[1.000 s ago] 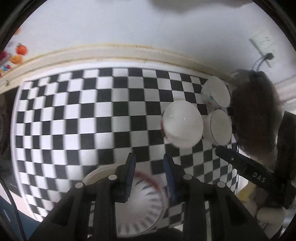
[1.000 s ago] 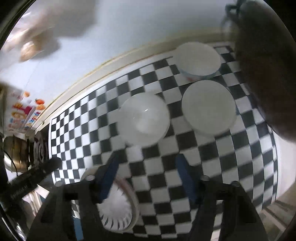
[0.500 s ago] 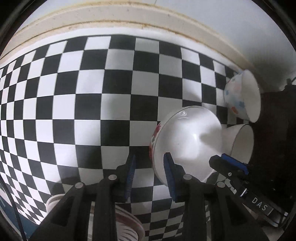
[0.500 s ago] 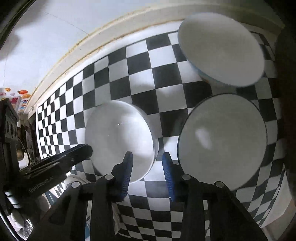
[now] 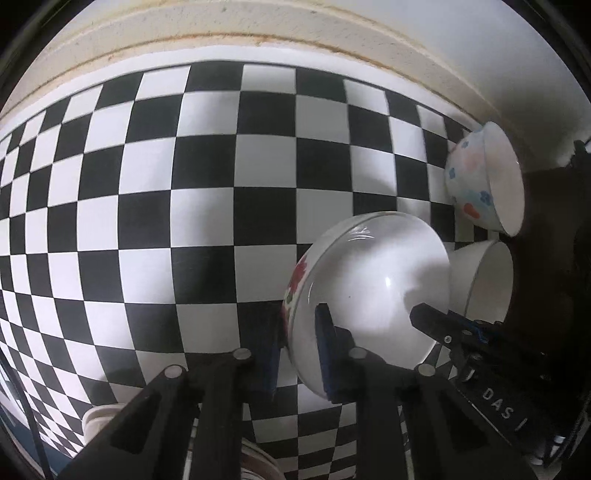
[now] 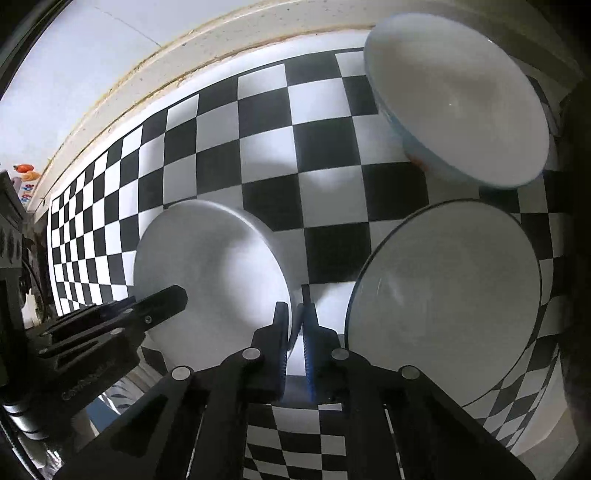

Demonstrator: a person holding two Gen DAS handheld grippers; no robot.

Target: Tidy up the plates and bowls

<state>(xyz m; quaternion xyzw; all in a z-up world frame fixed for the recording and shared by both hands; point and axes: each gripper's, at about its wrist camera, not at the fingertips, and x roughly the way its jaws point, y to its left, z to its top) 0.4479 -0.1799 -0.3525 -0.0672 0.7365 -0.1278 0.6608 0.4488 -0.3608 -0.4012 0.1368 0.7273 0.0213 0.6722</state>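
Observation:
A white bowl with red flowers (image 5: 369, 280) stands on the checkered cloth; it also shows in the right wrist view (image 6: 214, 266). My left gripper (image 5: 295, 350) straddles its near rim, one finger inside and one outside. My right gripper (image 6: 295, 332) is shut on the opposite rim, and also shows in the left wrist view (image 5: 443, 328). A white bowl with a dark rim line (image 6: 447, 299) sits just right of it. A bowl with blue and red flowers (image 5: 480, 177) stands behind, also in the right wrist view (image 6: 458, 107).
A cream wall ledge (image 5: 258, 22) borders the cloth at the back. A stack of patterned plates (image 5: 255, 465) lies at the near edge under my left gripper. A dark mass (image 6: 576, 258) fills the far right.
Both grippers have come down and forward onto the flowered bowl. My right gripper has closed on its rim; my left fingers now straddle the other side.

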